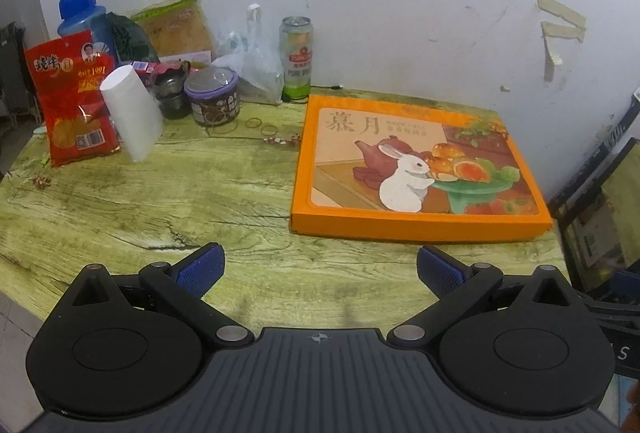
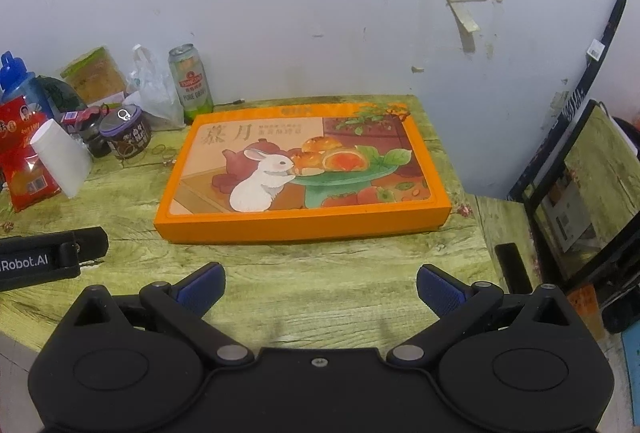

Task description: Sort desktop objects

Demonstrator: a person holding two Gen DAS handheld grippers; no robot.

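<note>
Orange cardboard dominates the right half of your table: the box lies flat, lid up, its long back edge near the wall. Everything else is bunched at the back left: red packet, white cup tipped over against it, purple tub, beer can standing upright, plastic bag, blue bottle. A few rubber bands lie loose in front of the tub.

Your left gripper and right gripper both hover over the near edge with jaws spread wide, nothing between them.

This layout could be a sorted desk or one waiting for sorting; the pictures do not settle which, so check your goal before committing.

If you do go for the left cluster, things stand touching or nearly so. Approach one item from its free side, keep the jaws wide until both pads clear its neighbours, and squeeze gently: the cup and bag will likely crush or slip. The can looks top-heavy, so grip it low.
</note>
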